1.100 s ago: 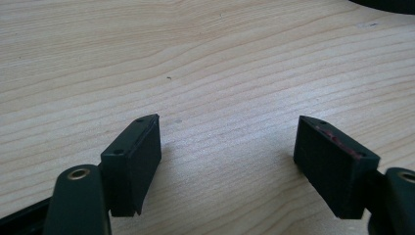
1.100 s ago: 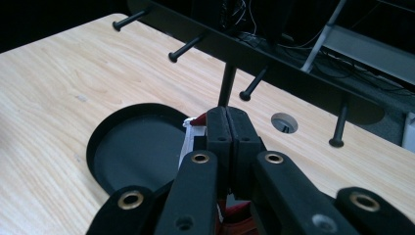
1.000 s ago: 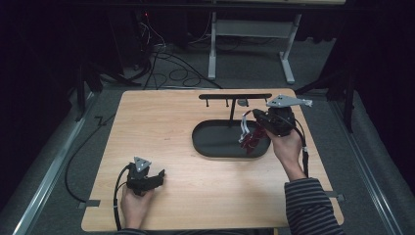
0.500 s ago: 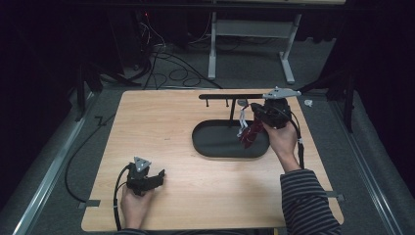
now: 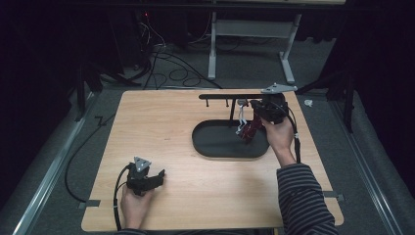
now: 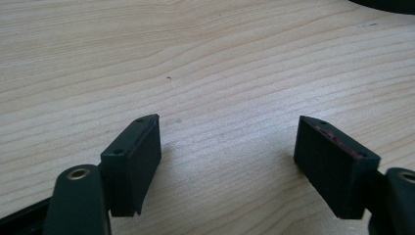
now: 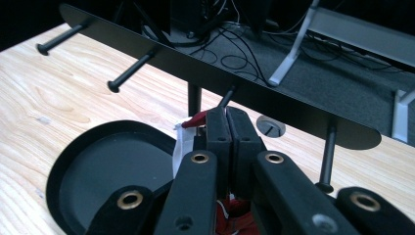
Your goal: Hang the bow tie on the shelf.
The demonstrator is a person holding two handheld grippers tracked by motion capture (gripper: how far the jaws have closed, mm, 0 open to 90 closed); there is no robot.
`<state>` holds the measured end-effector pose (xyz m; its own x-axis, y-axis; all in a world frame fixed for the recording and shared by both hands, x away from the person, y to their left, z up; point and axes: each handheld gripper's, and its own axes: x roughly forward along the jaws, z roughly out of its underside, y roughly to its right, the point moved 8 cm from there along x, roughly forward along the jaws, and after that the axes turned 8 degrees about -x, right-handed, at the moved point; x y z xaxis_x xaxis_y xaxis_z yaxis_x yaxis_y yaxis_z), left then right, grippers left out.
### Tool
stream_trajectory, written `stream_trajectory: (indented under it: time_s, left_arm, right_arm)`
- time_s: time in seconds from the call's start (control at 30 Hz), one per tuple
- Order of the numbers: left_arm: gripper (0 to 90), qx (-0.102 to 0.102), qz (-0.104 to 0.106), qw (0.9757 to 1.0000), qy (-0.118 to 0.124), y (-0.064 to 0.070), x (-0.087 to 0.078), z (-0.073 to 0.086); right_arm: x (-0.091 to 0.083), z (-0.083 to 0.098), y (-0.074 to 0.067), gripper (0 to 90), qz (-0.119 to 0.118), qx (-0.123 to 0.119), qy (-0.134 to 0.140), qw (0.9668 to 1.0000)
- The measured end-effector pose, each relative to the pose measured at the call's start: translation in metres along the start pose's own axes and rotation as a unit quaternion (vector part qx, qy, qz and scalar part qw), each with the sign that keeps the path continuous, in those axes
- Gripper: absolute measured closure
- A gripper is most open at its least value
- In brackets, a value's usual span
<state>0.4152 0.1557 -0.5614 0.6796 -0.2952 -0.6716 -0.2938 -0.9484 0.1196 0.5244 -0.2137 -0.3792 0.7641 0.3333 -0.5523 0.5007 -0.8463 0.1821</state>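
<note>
**Red item held up at the rack's pegs**

A small red item with a white tag or strap (image 5: pixel 246 128) hangs from the right gripper (image 5: pixel 255 117) above the far right part of the black oval tray (image 5: pixel 215 147), just beside the upright post of the black peg rack (image 5: pixel 230 96). In the right gripper view the red and white piece (image 7: pixel 188 128) peeks out at the tips of the jaws, which are pressed together with no gap between them, pinching it; more red material shows below, between the gripper's arms. What exactly the item is cannot be told. The tips sit right under the rack's flat bar, close to one of its short pegs (image 7: pixel 226 97).

The rack stands at the far edge of the tabletop, right of the middle, its bar running along that edge with pegs pointing down and forward. The tray lies just in front of it, its hollow bare where it shows. The person's right hand (image 5: pixel 279 134), in a striped sleeve (image 5: pixel 303 196), comes in from the near right corner.

The left gripper (image 5: pixel 157 176) rests on the tabletop (image 5: pixel 161 122) near the near left corner, held by the left hand (image 5: pixel 133 205). In the left gripper view its two pads (image 6: pixel 134 159) stand wide apart with bare wood between them, gripping nothing.
</note>
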Motion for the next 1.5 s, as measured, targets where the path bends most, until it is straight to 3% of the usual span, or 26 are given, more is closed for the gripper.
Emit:
stream_trajectory:
  time_s: [0.7, 1.07, 1.5]
  left_arm:
    - [26.0, 0.001, 0.0, 1.0, -0.001, 0.0, 0.0, 0.0]
    - [25.9, 0.001, 0.001, 1.0, -0.001, 0.0, 0.0, 0.0]
    - [25.9, 0.001, 0.001, 1.0, -0.001, 0.0, 0.0, 0.0]
  right_arm:
    - [0.007, 0.004, 0.007, 85.9, 0.008, 0.015, -0.013, 0.9998]
    - [-0.007, 0.009, 0.005, 80.5, 0.003, 0.01, -0.004, 0.9999]
    - [-0.023, 0.023, 0.01, 75.8, -0.002, 0.028, 0.009, 0.9996]
